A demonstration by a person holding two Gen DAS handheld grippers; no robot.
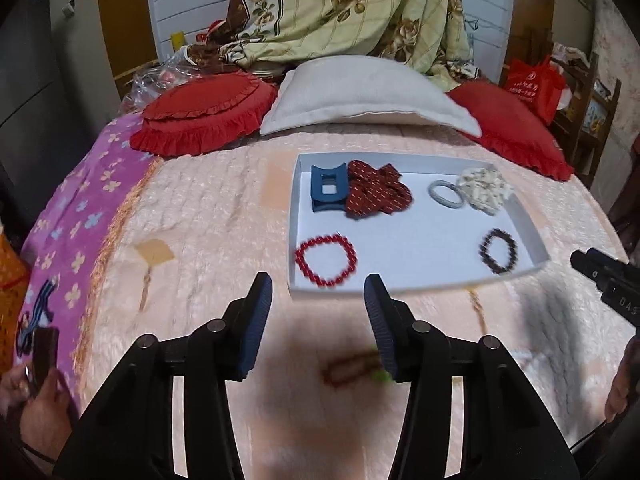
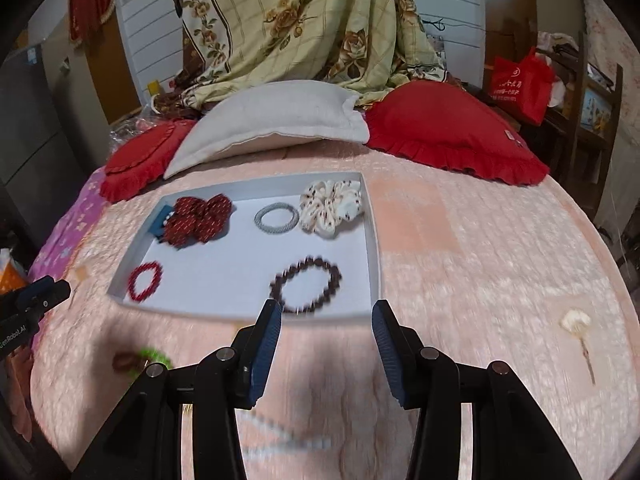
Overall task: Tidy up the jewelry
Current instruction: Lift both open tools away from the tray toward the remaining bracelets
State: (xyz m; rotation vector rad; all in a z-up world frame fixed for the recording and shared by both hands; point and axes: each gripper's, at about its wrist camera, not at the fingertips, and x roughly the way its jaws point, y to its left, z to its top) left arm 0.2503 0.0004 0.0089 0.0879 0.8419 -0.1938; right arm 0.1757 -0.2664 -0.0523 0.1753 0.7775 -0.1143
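Observation:
A white tray (image 1: 538, 240) (image 2: 372, 240) lies on the pink bedspread. It holds a blue hair claw (image 1: 326, 194), a red scrunchie (image 1: 376, 194) (image 2: 200, 218), a grey bangle (image 1: 446, 194) (image 2: 277, 217), a white scrunchie (image 1: 484, 190) (image 2: 330, 208), a red bead bracelet (image 1: 326, 260) (image 2: 145, 282) and a dark bead bracelet (image 1: 498, 250) (image 2: 306, 290). My left gripper (image 1: 318, 284) hangs open and empty before the tray's near edge. My right gripper (image 2: 327, 308) is open and empty too. A blurred brown and green beaded piece (image 1: 352, 366) (image 2: 136, 360) and a pale bead strand (image 2: 280, 436) lie loose on the bed.
A white pillow (image 1: 368, 96) and two red frilled cushions (image 1: 204, 120) (image 2: 452, 136) lie behind the tray, under a floral quilt (image 1: 344, 8). A red bag (image 2: 520, 84) hangs on a shelf at right. A person's hand with a phone (image 1: 40, 360) is at lower left.

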